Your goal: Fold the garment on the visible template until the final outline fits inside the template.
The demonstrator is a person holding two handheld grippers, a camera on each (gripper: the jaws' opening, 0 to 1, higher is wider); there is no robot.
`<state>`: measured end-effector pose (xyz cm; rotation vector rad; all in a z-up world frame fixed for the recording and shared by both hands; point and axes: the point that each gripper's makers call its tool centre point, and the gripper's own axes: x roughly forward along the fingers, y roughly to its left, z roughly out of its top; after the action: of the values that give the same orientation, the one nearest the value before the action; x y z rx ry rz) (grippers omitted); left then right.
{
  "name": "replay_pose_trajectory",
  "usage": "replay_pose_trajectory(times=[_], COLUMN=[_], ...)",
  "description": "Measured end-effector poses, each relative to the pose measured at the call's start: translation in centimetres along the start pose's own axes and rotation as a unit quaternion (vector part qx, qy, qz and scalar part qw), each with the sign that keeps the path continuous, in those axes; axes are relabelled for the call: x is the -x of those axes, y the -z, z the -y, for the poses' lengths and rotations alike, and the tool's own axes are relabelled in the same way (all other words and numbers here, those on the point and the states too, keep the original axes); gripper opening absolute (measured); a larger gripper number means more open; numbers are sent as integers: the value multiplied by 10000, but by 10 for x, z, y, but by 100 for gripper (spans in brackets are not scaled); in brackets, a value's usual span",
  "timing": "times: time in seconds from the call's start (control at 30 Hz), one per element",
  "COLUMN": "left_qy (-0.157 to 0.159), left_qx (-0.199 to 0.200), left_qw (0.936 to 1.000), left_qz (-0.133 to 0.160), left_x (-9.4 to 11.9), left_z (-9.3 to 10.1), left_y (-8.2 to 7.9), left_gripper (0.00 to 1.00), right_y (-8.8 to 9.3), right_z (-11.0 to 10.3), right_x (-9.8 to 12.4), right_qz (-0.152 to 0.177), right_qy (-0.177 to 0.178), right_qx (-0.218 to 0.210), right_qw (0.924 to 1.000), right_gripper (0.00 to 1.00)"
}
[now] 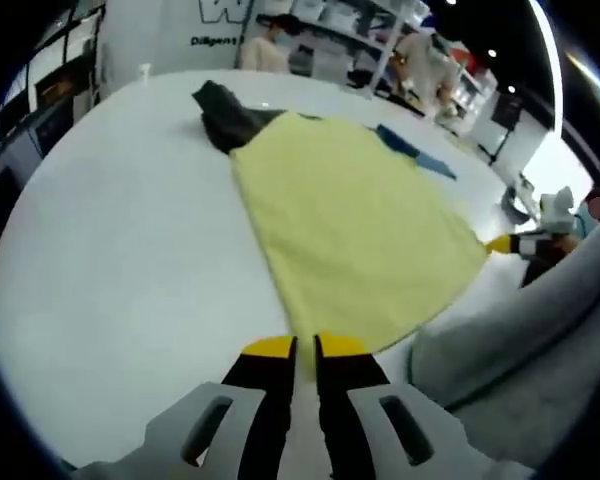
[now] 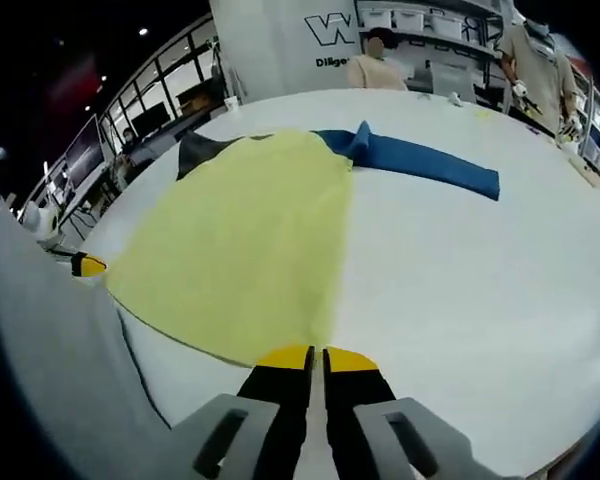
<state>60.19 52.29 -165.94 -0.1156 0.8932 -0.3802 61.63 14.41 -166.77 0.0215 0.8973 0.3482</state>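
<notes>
Item: yellow garment (image 1: 350, 220), spread flat on a white table (image 1: 120, 260), its near hem toward the table's near edge. No template outline could be made out under or around it.

Left gripper (image 1: 304, 347): jaws drawn nearly together at one near corner of the hem; the cloth edge met the yellow tips, and it appeared pinched, though the grip itself was too small to confirm.

Right gripper (image 2: 314, 356): jaws likewise almost closed at the other near corner of the hem, cloth edge at the tips, apparently held.

Other cloths: a dark piece (image 1: 225, 115) at the garment's far end, touching or tucked under it; a blue piece (image 2: 420, 160) lying beside the far end, toward the table's far edge.

Also present: a grey sleeve (image 1: 520, 340) near the hem; people and shelving beyond the table.

Step in hand, as judged: both near corners taken, ready for a fold. The next move would call for lifting both corners evenly and carrying them toward the far end, keeping the hem straight.
</notes>
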Motion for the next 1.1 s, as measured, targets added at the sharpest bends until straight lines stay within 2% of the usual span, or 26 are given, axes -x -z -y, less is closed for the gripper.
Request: replay_pose_trajectory(times=[0.07,0.13,0.2,0.23,0.27,0.4,0.43,0.53,0.63,0.67,0.73,0.77,0.8,0.83,0.9,0.93,0.97,1.0,1.07,1.1], left_qy=[-125,-433,-622,-766,-821,-906,-962,-988,-958,-976,-967,-929,-833,-843,-810,-801,-769,-656,-636,-607], left_qx=[94,88,62,-58,-72,-52,-131,-193,-146,48,188,304,415,357,331,324,300,236,225,156], left_qw=[9998,9988,9978,9964,9957,9943,9932,9922,9909,9884,9863,9842,9815,9819,9819,9820,9816,9796,9800,9805], left_qz=[132,202,219,347,430,562,642,740,931,1166,1321,1473,1673,1657,1680,1681,1724,1884,1874,1862], left_x=[-1,1,3,2,2,-2,-6,-16,-27,-33,-36,-38,-44,-52,-59,-60,-64,-69,-74,-81], left_z=[-16,-35,-45,-59,-69,-93,-102,-110,-121,-124,-126,-126,-124,-135,-135,-136,-136,-135,-136,-136], left_y=[-12,-24,-29,-41,-50,-76,-89,-113,-137,-159,-170,-181,-201,-212,-229,-233,-240,-256,-263,-269], left_gripper=[8,13,20,22,24,25,26,27,27,27,27,27,27,27,27,27,28,29,31,33], right_y=[-14,-32,-37,-42,-52,-68,-75,-80,-84,-86,-86,-86,-87,-90,-93,-94,-96,-98,-100,-105], right_z=[2,5,8,20,19,22,21,23,22,21,22,22,23,22,20,19,19,21,21,20], right_x=[2,1,1,-2,1,0,0,-2,0,3,2,1,1,2,4,4,5,4,5,7], right_qz=[215,619,696,731,775,838,880,907,937,924,921,917,926,967,956,959,970,982,1000,1126], right_qy=[-61,-200,-192,-142,-90,-93,-125,-109,-98,-63,-52,-52,-75,-99,-112,-117,-116,-105,-105,-124], right_qx=[54,-172,-298,-297,-167,30,26,41,34,68,92,96,79,93,80,93,122,152,159,215], right_qw=[9997,9977,9969,9968,9968,9964,9960,9958,9956,9957,9957,9957,9956,9952,9953,9953,9951,9950,9948,9933], right_gripper=[5,10,16,18,19,24,26,33,35,34,34,35,36,38,42,43,44,45,46,47])
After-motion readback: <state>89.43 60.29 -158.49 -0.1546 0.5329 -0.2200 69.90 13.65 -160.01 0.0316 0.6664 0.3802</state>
